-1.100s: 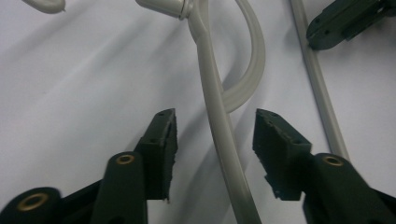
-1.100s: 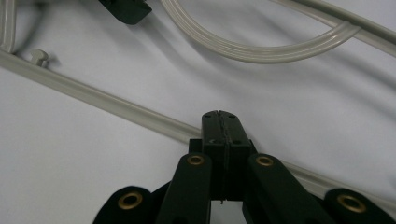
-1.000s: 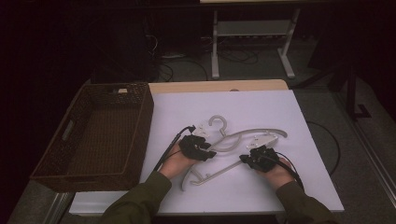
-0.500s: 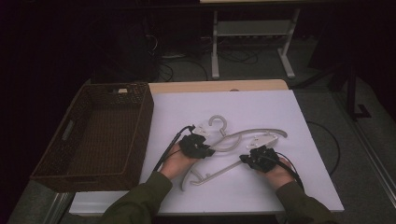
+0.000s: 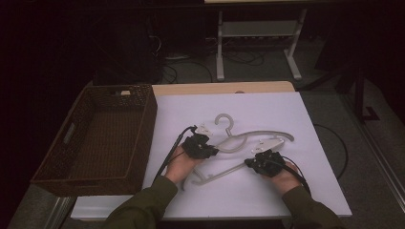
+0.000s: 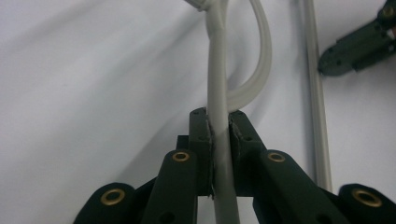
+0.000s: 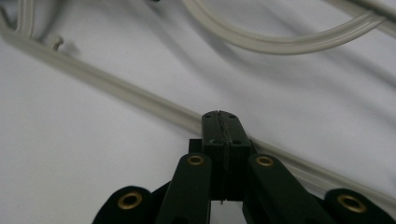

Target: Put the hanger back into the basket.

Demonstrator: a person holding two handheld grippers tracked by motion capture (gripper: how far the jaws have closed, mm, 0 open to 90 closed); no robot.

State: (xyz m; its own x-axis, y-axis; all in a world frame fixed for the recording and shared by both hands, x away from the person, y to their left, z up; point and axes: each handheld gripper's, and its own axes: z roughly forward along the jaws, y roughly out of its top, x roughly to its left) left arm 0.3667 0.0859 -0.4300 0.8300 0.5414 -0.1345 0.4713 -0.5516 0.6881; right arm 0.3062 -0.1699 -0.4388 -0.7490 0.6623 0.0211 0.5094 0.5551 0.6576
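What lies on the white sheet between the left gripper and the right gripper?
In the high view, the lower bar of a pale plastic hanger runs between the left gripper and the right gripper.

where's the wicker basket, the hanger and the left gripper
wicker basket (image 5: 141, 126): high view, on its right wall
hanger (image 5: 224, 117): high view, on its hook
left gripper (image 6: 219, 128): left gripper view, between its jaw tips, shut on the hanger's bar

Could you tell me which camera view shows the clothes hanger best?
The high view: the whole hanger lies on the white table, hook included. The left gripper view shows one bar clamped between its jaws; the right gripper view shows bars passing its shut jaws.
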